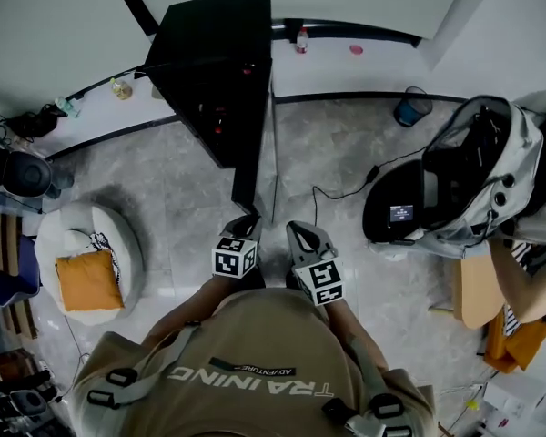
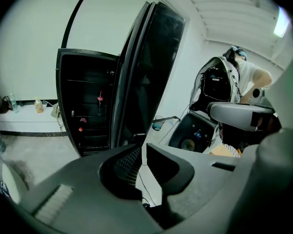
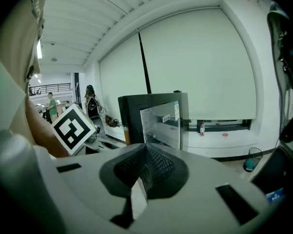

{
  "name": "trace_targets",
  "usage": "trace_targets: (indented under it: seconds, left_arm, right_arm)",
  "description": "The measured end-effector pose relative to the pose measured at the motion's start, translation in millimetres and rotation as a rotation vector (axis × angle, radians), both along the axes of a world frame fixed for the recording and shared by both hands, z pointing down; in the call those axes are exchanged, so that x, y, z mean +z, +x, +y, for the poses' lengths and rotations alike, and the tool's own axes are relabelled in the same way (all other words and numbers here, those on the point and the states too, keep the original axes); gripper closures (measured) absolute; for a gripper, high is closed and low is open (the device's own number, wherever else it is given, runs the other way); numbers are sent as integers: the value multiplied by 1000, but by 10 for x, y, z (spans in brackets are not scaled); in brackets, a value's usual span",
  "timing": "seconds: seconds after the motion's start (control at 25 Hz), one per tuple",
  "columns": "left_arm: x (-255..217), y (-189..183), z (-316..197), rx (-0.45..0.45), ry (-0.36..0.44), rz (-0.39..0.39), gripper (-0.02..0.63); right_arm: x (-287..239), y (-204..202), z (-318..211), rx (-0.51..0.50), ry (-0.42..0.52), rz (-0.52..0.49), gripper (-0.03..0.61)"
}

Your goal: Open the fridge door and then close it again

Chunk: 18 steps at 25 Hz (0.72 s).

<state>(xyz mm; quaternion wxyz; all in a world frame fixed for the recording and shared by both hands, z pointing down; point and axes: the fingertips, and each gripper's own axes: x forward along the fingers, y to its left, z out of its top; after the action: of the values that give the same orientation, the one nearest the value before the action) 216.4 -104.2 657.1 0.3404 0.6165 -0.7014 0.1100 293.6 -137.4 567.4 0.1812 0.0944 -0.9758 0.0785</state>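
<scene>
A black fridge (image 1: 209,53) stands against the far wall, its door (image 1: 253,126) swung wide open towards me. In the left gripper view the fridge's dark shelves (image 2: 88,106) hold a few bottles, and the door (image 2: 151,72) stands edge-on just beyond the jaws. My left gripper (image 1: 244,221) (image 2: 142,147) is at the door's free edge, jaws parted by a narrow gap with nothing between them. Just to its right, my right gripper (image 1: 300,235) (image 3: 144,150) is shut and empty, pointing at the fridge (image 3: 136,116) and its glass door (image 3: 162,123).
A grey backpack (image 1: 473,171) sits on a device at the right, with a cable (image 1: 346,189) trailing over the floor. A round white pouf with an orange cushion (image 1: 89,262) is at the left. A blue bin (image 1: 412,109) and a bottle (image 1: 301,39) are near the wall.
</scene>
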Motion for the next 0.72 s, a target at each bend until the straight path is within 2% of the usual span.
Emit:
trace_targets:
  seconds: [0.12,0.28,0.56,0.72]
  left_arm:
    - [-10,94,-117,-52,6,-4,591]
    - [-20,246,-240,-113,4,6,591]
    - [-40,518,-386,-115,21,-54,606]
    - [-137,613,-347,-140,56,-63,612]
  right_arm:
    - [-17,109,-190,-56,38,-12,577]
    - [56,260,-388,-96,41,-7,577]
    - [121,427,-466,-156,34,-26,577]
    - [110,477,-466,-199,40,-36,577]
